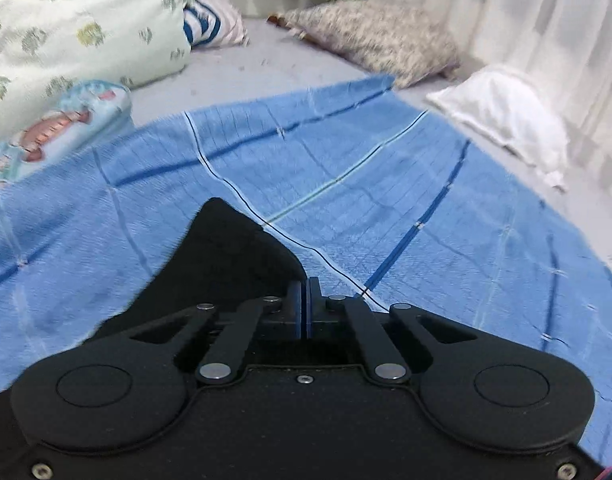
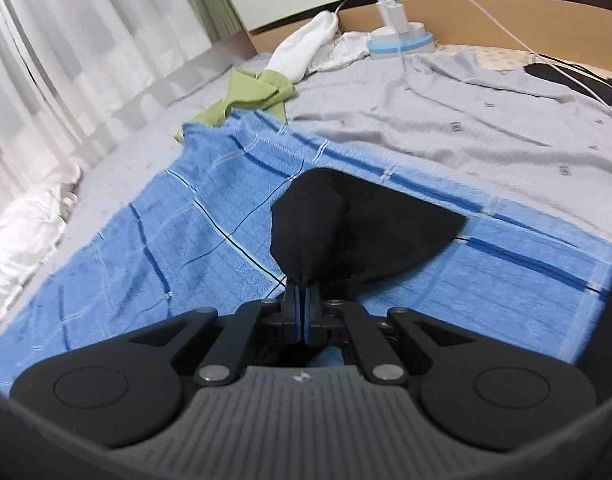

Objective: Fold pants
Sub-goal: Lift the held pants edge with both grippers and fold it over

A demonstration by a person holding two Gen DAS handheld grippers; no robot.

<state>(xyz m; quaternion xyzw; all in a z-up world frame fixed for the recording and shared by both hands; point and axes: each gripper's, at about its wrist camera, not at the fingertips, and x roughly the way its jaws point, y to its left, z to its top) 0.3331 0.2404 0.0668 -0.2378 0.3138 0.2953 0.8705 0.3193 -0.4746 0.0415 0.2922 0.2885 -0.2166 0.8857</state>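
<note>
Black pants [image 2: 346, 232], lifted at two points so the cloth drapes ahead of the fingers over the blue checked blanket [image 2: 186, 232] on the bed [image 2: 466, 120]. Right gripper [image 2: 304, 300] pinches a gathered edge; left gripper [image 1: 305, 300], fingers pressed together, evidently holds another edge, spreading the garment for folding.

The pants [image 2: 346, 232] are matt black cloth, soft and without sheen, pinched in the right hand-held gripper [image 2: 304, 300], whose matt black plastic links carry dull metal pins and whose finger pads [image 2: 296, 312] look like smooth blue rubber. Ahead of the left hand-held gripper [image 1: 305, 300], made alike, lies a blue towel [image 1: 346, 184] of rough, ribbed woven cloth with darker stripes. Beyond the towel, the bed sheet [image 2: 446, 120] is smooth grey cloth, and the curtains [image 2: 66, 40] to the left of the right hand-held gripper are thin, sheer white fabric.
</note>
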